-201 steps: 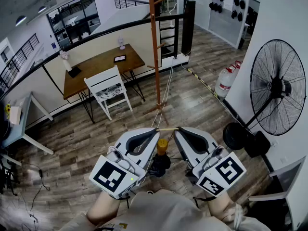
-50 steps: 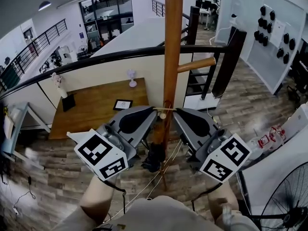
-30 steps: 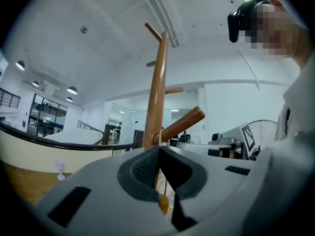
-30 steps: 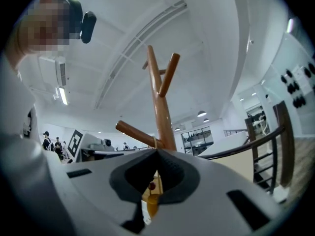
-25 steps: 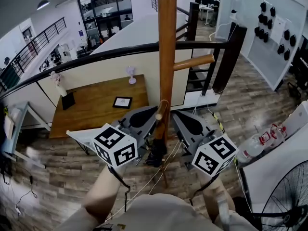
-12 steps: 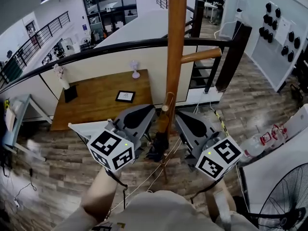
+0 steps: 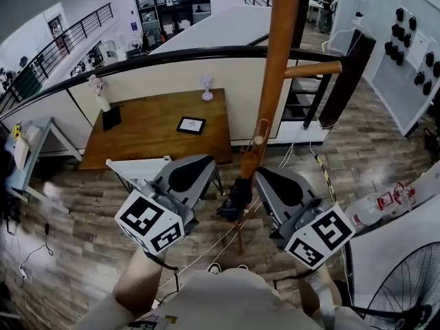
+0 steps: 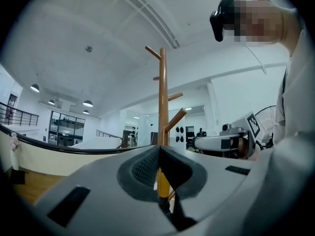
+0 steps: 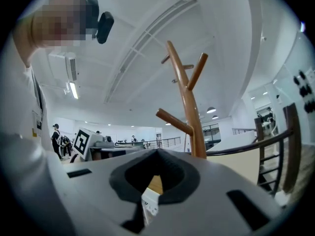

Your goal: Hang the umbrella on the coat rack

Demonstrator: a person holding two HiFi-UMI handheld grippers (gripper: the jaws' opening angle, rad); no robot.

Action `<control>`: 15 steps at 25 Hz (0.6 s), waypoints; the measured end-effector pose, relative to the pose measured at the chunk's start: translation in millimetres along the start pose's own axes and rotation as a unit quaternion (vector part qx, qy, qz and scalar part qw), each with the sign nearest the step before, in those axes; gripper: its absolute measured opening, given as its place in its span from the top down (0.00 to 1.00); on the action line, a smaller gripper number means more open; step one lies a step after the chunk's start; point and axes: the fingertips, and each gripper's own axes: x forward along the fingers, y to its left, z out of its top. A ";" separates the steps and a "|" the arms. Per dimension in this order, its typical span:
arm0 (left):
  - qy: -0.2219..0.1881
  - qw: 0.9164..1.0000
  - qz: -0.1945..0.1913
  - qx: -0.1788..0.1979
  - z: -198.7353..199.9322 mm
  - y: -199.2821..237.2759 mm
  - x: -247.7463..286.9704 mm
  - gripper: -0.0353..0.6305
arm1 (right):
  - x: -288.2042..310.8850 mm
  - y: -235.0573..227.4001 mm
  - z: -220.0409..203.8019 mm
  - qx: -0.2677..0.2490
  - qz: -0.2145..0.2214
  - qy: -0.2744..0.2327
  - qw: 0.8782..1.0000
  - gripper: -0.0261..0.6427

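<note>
Plank flooring (image 7: 82, 253) underfoot, with a black railing (image 7: 137, 57) and a wooden tabletop (image 7: 155, 126) farther off. Held the umbrella (image 7: 238, 192) upright, just near of the coat rack (image 7: 280, 67) pole. Had the left gripper (image 7: 208, 165) clamped on its yellow shaft (image 8: 162, 188) from the left, and the right gripper (image 7: 267, 176) closed from the right on a wooden part bearing a white tag (image 9: 149, 204). Showed the curved handle (image 7: 259, 137) close against the pole, above both.

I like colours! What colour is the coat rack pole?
Orange-brown wood; the coat rack shows best in the right gripper view.
</note>
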 end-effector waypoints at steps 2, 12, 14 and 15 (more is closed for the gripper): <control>0.006 1.000 0.009 -0.003 -7.5 3.7 -10.8 0.94 | 0.1 5.7 -9.2 0.000 0.006 0.012 1.000 0.96; 0.079 0.995 0.054 0.005 -72.6 8.5 -48.6 0.94 | -1.5 31.1 -67.6 0.047 0.037 0.066 0.996 0.96; 0.103 0.992 0.066 0.021 -89.2 6.6 -56.8 0.94 | -5.1 34.5 -86.3 0.056 0.039 0.084 0.994 0.96; 0.112 0.991 0.070 0.024 -97.1 6.1 -60.8 0.94 | -6.9 35.3 -95.6 0.061 0.039 0.093 0.993 0.96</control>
